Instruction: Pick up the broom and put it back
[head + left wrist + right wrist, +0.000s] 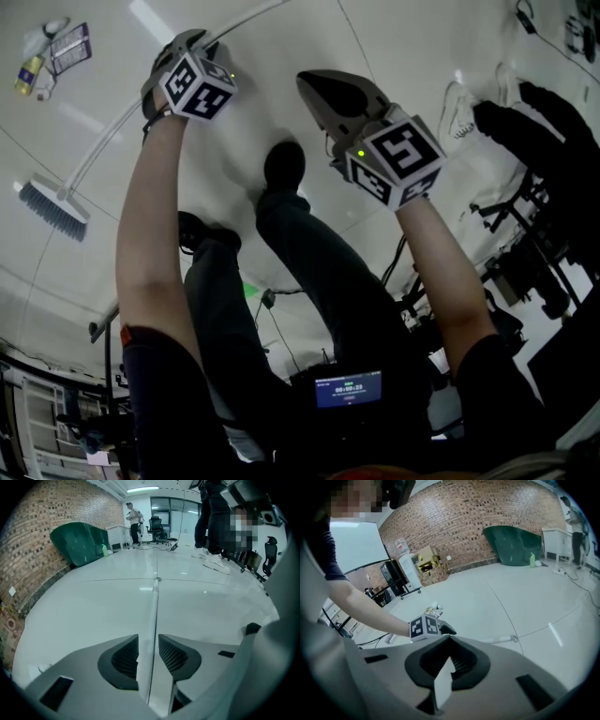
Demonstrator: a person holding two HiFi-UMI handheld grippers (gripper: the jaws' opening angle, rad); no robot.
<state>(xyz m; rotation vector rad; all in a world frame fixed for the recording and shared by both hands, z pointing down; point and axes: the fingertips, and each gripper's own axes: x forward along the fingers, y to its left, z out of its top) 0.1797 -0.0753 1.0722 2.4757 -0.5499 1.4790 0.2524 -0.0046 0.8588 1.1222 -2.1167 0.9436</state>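
Left gripper (148, 641), jaws parted, astride the broom handle (154, 597)

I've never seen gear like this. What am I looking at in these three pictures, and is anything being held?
No robot here: a person holds a hand tool with a claw in each hand. One picture comes from a camera on the person's head, looking down; the other two cameras ride on the tools. A broom lies on the white floor. The left claw stands open astride its handle, not gripping it. The right claw is shut and empty.
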